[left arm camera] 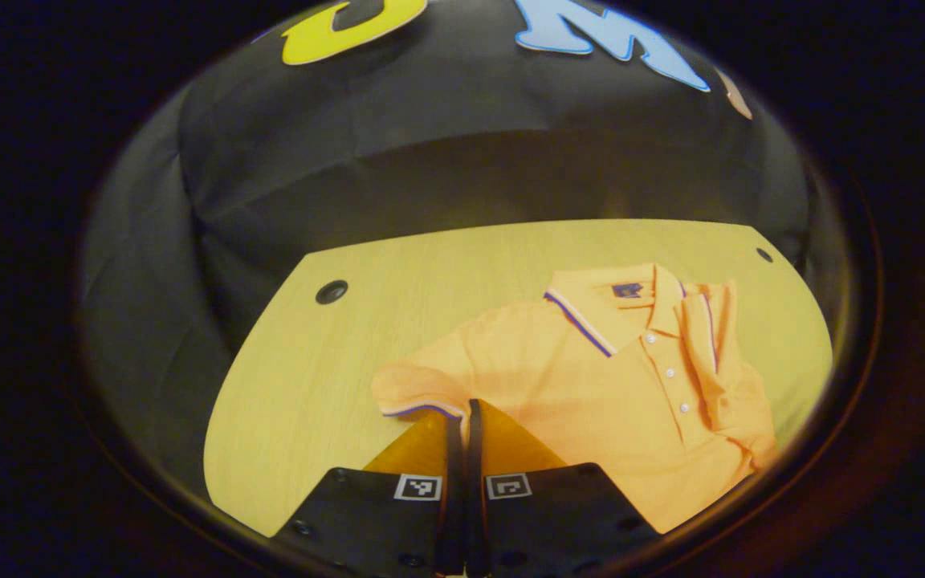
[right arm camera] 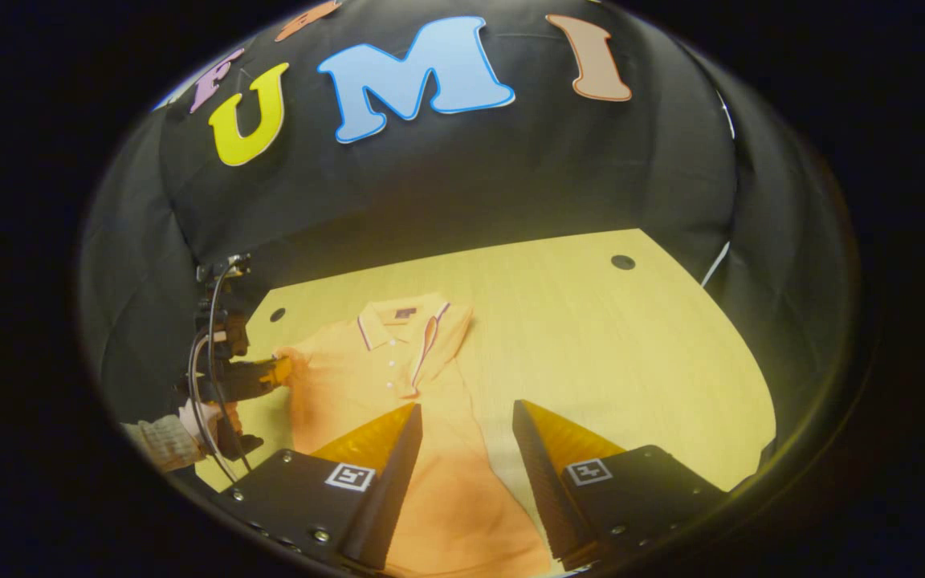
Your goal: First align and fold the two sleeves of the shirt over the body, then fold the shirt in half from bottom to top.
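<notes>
My left gripper (left arm camera: 466, 405) pinches shirt (left arm camera: 591, 385) sleeve cuff (left arm camera: 422, 408) to fold over body; right gripper (right arm camera: 466, 413) released, above shirt's right edge.

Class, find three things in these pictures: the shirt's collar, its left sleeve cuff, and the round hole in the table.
collar (left arm camera: 591, 317), left gripper view, on the striped fold.
sleeve cuff (left arm camera: 422, 408), left gripper view, on its striped hem, at the fingers' tips.
table hole (right arm camera: 622, 262), right gripper view, on its dark centre.

An orange polo shirt (left arm camera: 591, 385) with a striped collar lies face up near my desk's (left arm camera: 310, 377) far edge, one sleeve folded over the buttoned front, the other spread flat.
</notes>
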`<action>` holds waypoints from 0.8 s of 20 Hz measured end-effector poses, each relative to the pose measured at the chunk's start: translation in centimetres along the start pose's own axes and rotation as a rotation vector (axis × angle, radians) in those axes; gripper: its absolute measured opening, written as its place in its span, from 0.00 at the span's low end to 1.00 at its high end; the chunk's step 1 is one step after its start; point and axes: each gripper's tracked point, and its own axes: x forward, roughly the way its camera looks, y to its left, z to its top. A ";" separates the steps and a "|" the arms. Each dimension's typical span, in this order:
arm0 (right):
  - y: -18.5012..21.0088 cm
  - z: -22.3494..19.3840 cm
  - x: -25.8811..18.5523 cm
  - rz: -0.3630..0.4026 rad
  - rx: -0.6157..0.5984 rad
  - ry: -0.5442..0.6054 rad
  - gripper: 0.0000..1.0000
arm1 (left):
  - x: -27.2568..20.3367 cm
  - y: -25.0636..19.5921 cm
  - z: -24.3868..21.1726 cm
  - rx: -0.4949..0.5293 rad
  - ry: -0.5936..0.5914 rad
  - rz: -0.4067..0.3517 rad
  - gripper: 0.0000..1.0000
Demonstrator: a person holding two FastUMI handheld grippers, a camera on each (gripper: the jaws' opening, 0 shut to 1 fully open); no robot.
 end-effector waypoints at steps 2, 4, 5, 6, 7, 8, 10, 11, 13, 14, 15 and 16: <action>0.0 -0.2 -0.1 0.001 0.004 0.003 0.72 | -0.8 -2.8 2.0 0.059 -0.035 -0.051 0.06; -0.2 -0.3 -0.1 -0.001 0.009 0.002 0.72 | -1.4 -5.6 3.7 0.110 -0.070 -0.093 0.06; -0.4 -0.2 -0.1 -0.004 0.015 0.003 0.72 | -1.8 -6.9 4.2 0.129 -0.082 -0.110 0.07; -0.5 -0.3 -0.2 -0.006 0.022 0.003 0.71 | -1.8 -8.3 4.4 0.144 -0.087 -0.128 0.06; -0.7 -0.2 -0.2 -0.009 0.031 0.001 0.71 | -1.9 -9.4 4.5 0.156 -0.086 -0.143 0.06; -0.9 -0.3 -0.3 -0.012 0.039 0.000 0.71 | -1.9 -10.5 4.5 0.163 -0.081 -0.155 0.06; -1.4 -0.3 -0.5 -0.021 0.050 -0.003 0.72 | -1.5 -11.8 3.9 0.167 -0.059 -0.165 0.07; -1.6 -0.4 -0.6 -0.026 0.054 -0.001 0.72 | -1.2 -12.6 3.5 0.166 -0.048 -0.172 0.07; -1.9 -0.7 -0.5 -0.032 0.062 0.005 0.71 | -0.6 -13.5 2.8 0.166 -0.023 -0.179 0.07; -2.1 -0.8 -0.5 -0.035 0.066 0.007 0.72 | -0.4 -13.8 2.5 0.158 -0.014 -0.184 0.06; -2.2 -0.8 -0.5 -0.036 0.068 0.011 0.72 | -0.3 -14.1 2.3 0.150 -0.001 -0.187 0.06; -2.3 -0.9 -0.5 -0.037 0.069 0.012 0.72 | 0.1 -14.2 1.7 0.148 0.012 -0.186 0.06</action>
